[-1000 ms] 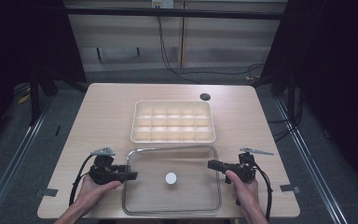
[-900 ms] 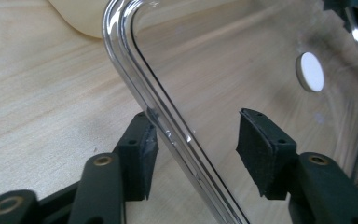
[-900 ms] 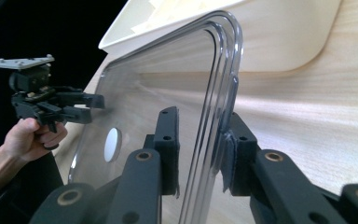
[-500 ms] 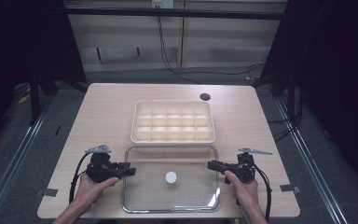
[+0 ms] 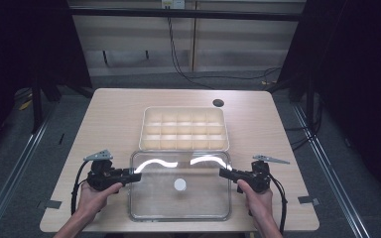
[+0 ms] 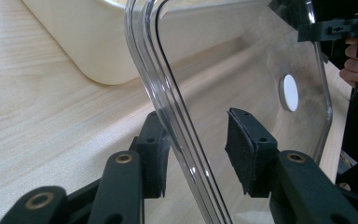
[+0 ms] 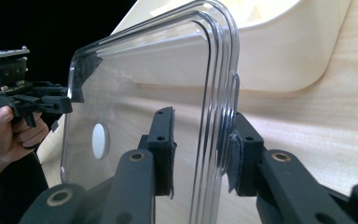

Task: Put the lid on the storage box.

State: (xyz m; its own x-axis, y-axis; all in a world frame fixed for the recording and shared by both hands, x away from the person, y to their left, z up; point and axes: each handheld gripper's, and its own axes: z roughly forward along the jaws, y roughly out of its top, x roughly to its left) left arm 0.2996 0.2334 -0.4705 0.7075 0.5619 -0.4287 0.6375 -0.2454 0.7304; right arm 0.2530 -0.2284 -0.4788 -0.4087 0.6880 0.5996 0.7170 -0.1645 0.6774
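Observation:
A clear plastic lid (image 5: 178, 203) with a white round disc (image 5: 180, 185) at its middle lies level over the table's front. My left gripper (image 5: 136, 176) reaches over its left edge. In the left gripper view the rim (image 6: 161, 79) touches one pad (image 6: 157, 158), while the other pad (image 6: 240, 149) stands apart. These jaws have just been closing and are open around the rim. My right gripper (image 5: 223, 172) straddles the right edge. Its jaws have just been opening: the rim (image 7: 221, 93) rests against one pad (image 7: 235, 158), with a gap to the other.
A cream compartment box (image 5: 183, 108) stands just behind the lid, mid-table. A dark round hole (image 5: 218, 103) sits in the tabletop at the back right. Bare wood (image 5: 104, 129) lies to the left and right. Beyond the table lies dark floor with cables.
Bright streaks of reflection now run along the lid's far edge, so the lid has shifted or tilted slightly. Both hands have stayed at the lid's sides.

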